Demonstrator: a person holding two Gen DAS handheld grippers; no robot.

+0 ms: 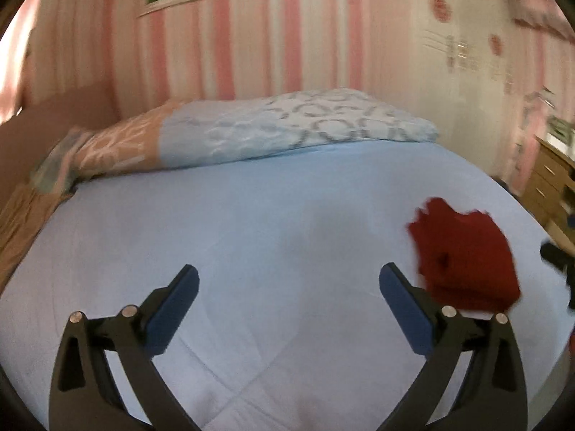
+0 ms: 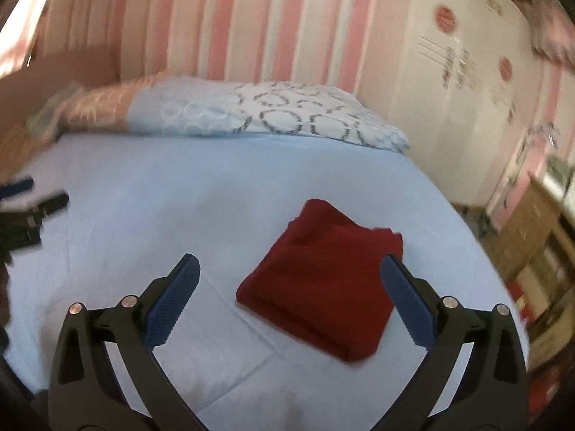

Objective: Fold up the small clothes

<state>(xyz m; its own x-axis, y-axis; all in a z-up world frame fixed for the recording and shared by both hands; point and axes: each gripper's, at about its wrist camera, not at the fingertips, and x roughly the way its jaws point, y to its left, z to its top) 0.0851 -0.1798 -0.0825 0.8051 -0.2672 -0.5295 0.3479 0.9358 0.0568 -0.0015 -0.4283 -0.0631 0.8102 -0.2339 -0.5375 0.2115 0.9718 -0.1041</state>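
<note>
The red garment [image 2: 323,280] lies folded into a flat, roughly square bundle on the bed [image 2: 222,179], nearer its right edge, one corner aimed at the pillow [image 2: 287,115] along the head edge; no clear long axis shows. The right gripper [image 2: 289,269] hangs above it, fingers [image 2: 172,298] wide apart and empty. The left gripper [image 1: 289,276] hangs over bare sheet, fingers likewise apart, empty.

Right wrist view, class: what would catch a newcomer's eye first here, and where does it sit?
The dark red folded cloth stands out first, lying flat on the pale blue bed sheet, ahead of the open right tongs, which hold nothing. Behind it, a ring-patterned white and blue pillow lies at the head of the bed, against the pink and white striped wall.
</note>
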